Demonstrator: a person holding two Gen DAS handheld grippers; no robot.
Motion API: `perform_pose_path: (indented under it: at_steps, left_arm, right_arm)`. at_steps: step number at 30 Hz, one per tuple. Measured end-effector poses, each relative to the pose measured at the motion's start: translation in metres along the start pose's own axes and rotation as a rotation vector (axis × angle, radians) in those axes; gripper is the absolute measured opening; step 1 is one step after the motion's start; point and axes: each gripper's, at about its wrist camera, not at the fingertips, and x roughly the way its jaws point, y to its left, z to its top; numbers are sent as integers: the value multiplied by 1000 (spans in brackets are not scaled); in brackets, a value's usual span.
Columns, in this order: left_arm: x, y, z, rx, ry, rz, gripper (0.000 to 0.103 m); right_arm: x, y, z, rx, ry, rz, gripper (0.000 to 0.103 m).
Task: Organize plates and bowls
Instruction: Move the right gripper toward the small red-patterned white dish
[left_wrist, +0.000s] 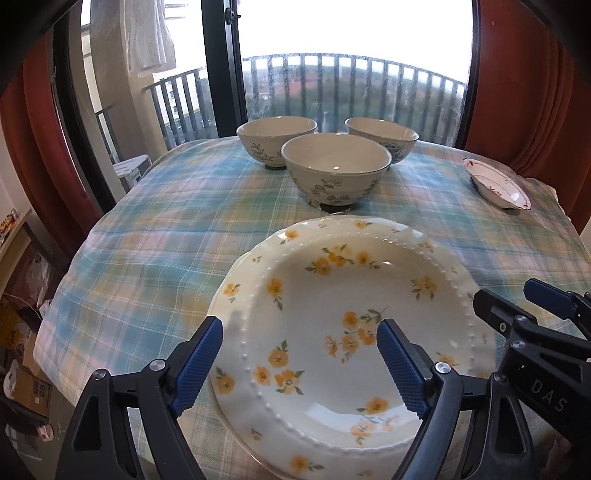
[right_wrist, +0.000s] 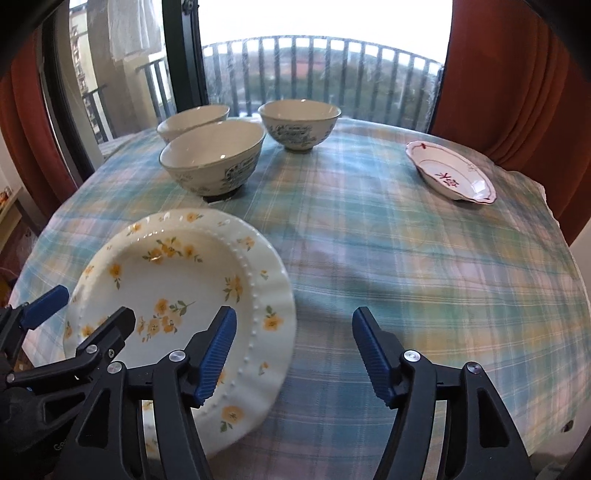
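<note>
Plaid cloth over the tabletop (right_wrist: 369, 240). In the right wrist view, far left edge: left hand-held gripper (right_wrist: 85, 310), fingers spread wide, holding nothing, above the floral plate (right_wrist: 177, 295) at lower left. Left of centre at the back: three patterned bowls (right_wrist: 214, 158), close together, upright. Lower centre: right hand-held gripper (right_wrist: 293, 354), fingers wide apart, holding nothing, left finger over the plate's rim, right finger over bare cloth. Upper right: small red-trimmed dish (right_wrist: 450, 173), well apart from the bowls. Behind, balcony railing (right_wrist: 314, 74) through the window.
</note>
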Motion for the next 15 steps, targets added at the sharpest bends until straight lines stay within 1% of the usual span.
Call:
perform_pose_path:
  at_steps: [6, 10, 15]
  left_arm:
    - [-16, -18, 8, -12, -32, -4, 87]
    - [-26, -31, 15, -27, -64, -25, 88]
    - [-34, -53, 28, -11, -93, -17, 89]
  right_arm:
    - [-21, -22, 3, 22, -53, 19, 69]
    - [-35, -39, 5, 29, -93, 27, 69]
    - [-47, -57, 10, 26, -130, 16, 69]
